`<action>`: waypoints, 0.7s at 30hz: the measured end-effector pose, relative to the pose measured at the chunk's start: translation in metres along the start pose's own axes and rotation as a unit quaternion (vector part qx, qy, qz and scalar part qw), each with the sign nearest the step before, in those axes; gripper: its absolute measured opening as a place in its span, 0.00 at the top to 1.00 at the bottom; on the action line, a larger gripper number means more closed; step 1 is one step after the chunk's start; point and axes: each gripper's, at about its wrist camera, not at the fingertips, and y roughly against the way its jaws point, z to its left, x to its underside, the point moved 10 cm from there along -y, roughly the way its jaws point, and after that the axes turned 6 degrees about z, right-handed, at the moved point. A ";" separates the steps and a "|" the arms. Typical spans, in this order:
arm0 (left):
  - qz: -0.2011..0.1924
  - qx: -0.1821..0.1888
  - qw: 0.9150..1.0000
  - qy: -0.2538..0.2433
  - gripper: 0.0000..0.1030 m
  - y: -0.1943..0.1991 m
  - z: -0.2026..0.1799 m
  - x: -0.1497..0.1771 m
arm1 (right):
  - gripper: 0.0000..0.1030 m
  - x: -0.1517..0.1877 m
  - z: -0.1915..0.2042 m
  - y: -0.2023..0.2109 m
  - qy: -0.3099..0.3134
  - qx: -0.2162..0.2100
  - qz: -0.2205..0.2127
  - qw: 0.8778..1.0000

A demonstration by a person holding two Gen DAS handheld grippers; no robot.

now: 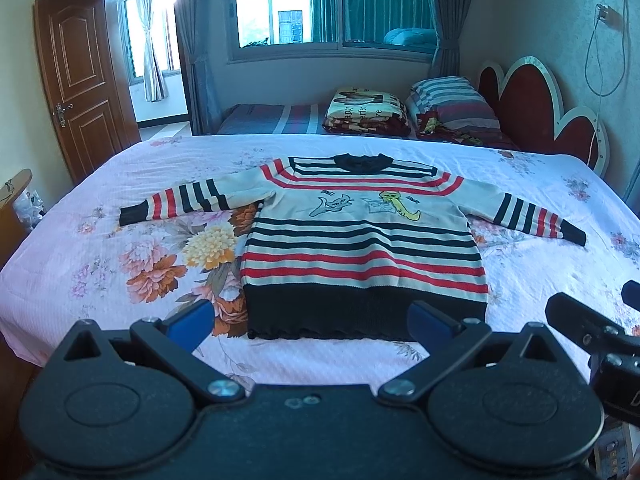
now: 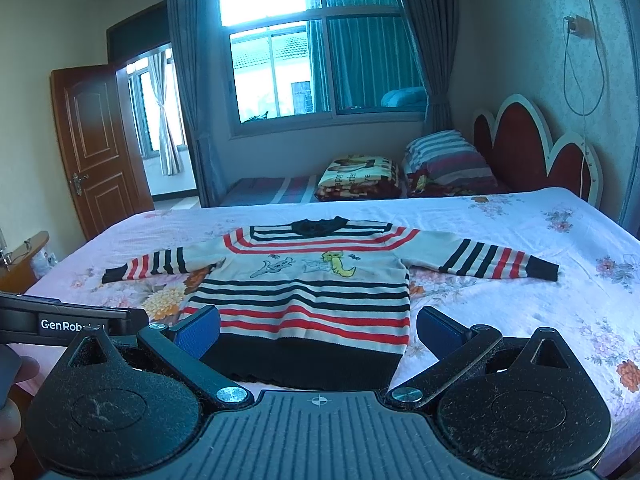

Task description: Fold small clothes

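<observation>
Bedroom, bed (image 1: 80, 248) with pink floral sheet as the surface. Striped sweater (image 1: 360, 248) lies flat, face up, in the middle of the sheet, both sleeves spread out to the sides, dark collar (image 1: 358, 162) at the far end, dark hem band (image 1: 364, 312) at the near edge. Cream body with navy and red stripes, cartoon figures on the chest. Left sleeve cuff (image 1: 130, 216) rests on the sheet by a big orange and yellow flower print; right sleeve cuff (image 1: 574, 234) well out on the other side. Left hand-held gripper (image 1: 310, 322) hovers just short of the hem, blue pads spread wide, nothing between them, not touching the cloth. Right hand-held gripper (image 2: 318, 330) likewise spread wide over the near hem, empty; from its view the pads frame the lower part of the sweater, contact cannot be told. In the left view the right one shows as a black part at the right edge; in the right view the left one shows at the left edge with a fingertip of a person's hand (image 2: 10, 420) beside it. Beyond the bed: second bed with folded blanket (image 1: 366, 110) and striped pillow (image 1: 452, 100), red scalloped headboard (image 1: 532, 96), window (image 1: 332, 4) with teal curtains, brown door (image 1: 80, 80) open at left, cable (image 1: 600, 52) hanging on the right wall.
</observation>
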 end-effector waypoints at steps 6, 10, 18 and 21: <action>0.000 0.000 1.000 0.001 0.00 0.000 0.000 0.000 | 0.00 0.001 0.000 -0.001 0.001 0.001 0.000 1.000; 0.000 0.000 1.000 0.001 0.00 -0.001 0.000 0.000 | 0.00 0.001 0.000 -0.003 0.001 0.003 0.000 1.000; 0.000 0.000 1.000 0.001 0.00 -0.001 0.000 0.000 | 0.00 0.001 -0.001 -0.005 0.002 0.005 0.003 1.000; -0.001 -0.002 1.000 0.002 0.00 -0.002 0.000 -0.001 | 0.00 0.000 -0.002 -0.008 0.001 0.009 0.002 1.000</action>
